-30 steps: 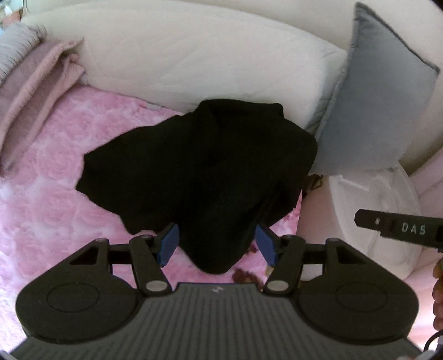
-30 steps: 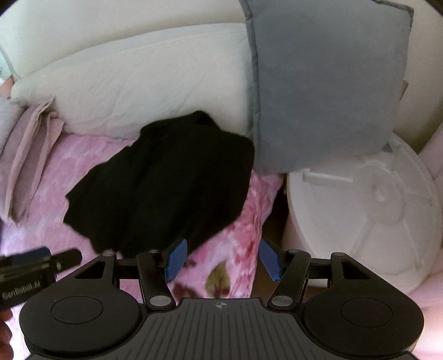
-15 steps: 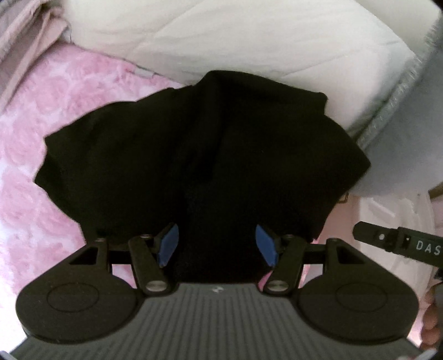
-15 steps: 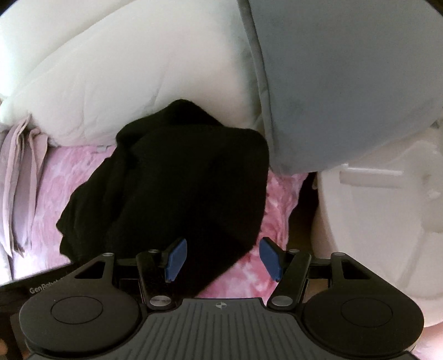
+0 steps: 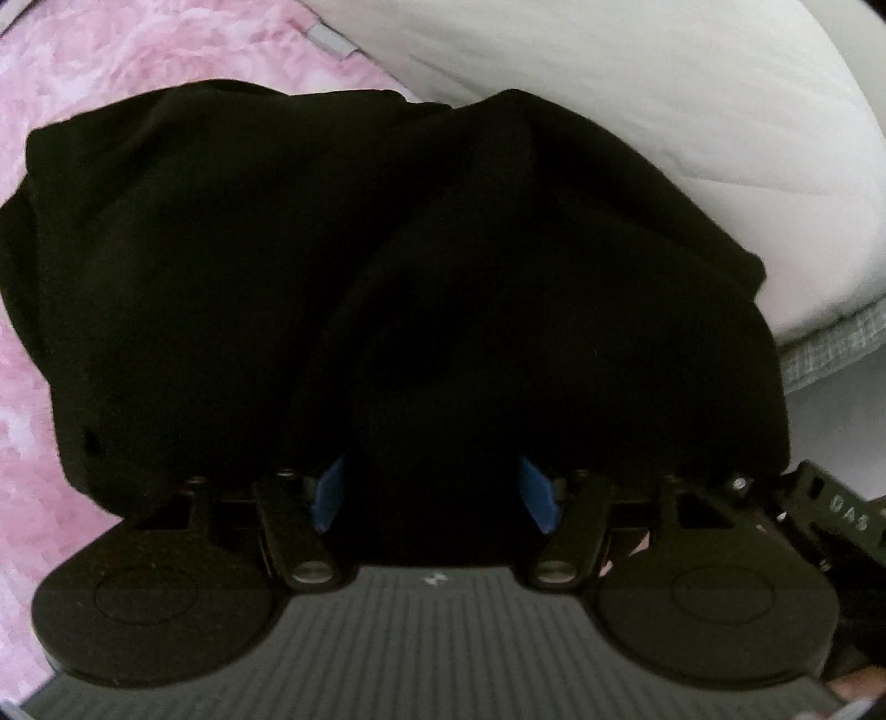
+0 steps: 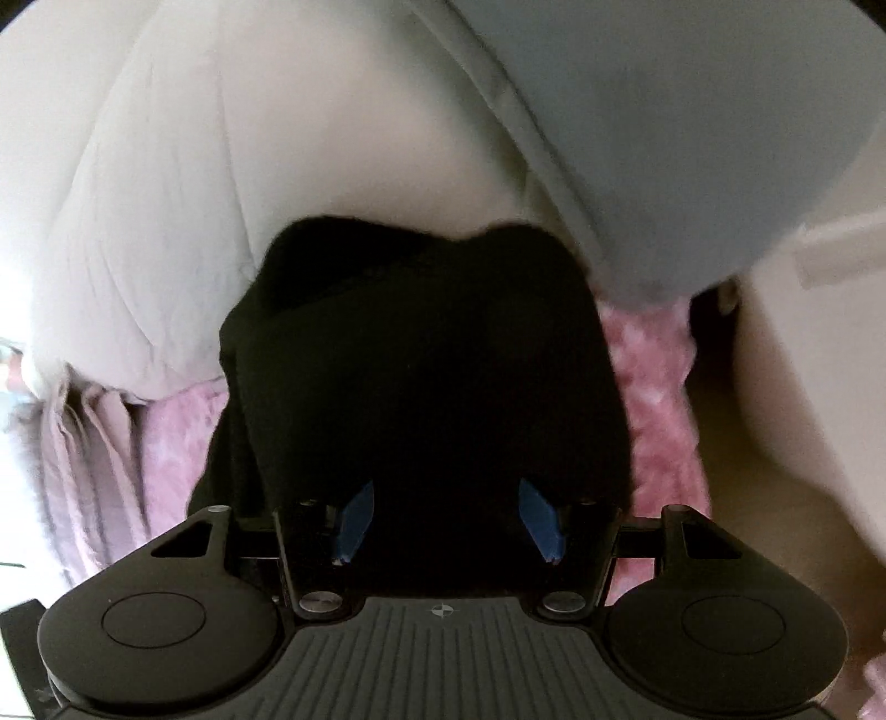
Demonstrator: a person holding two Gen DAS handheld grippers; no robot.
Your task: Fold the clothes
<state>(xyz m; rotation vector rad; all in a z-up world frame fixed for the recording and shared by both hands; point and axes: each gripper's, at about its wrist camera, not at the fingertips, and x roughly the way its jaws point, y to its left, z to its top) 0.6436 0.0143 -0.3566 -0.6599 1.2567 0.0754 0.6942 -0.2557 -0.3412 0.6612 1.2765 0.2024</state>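
Left gripper and right gripper, jaws spread wide, gripping nothing, pressed low over crumpled black garment on pink bedspread. Beyond: white pillow, grey cushion crowding far edge.

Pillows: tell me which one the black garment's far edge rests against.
The white pillow; the black garment bunches up against its base. The grey pillow sits off to the right.

Pink flowered bedspread covers the bed. White quilted pillow lies at the far side. Grey cushion stands far right, overlapping it. Folded mauve blanket lies at left.
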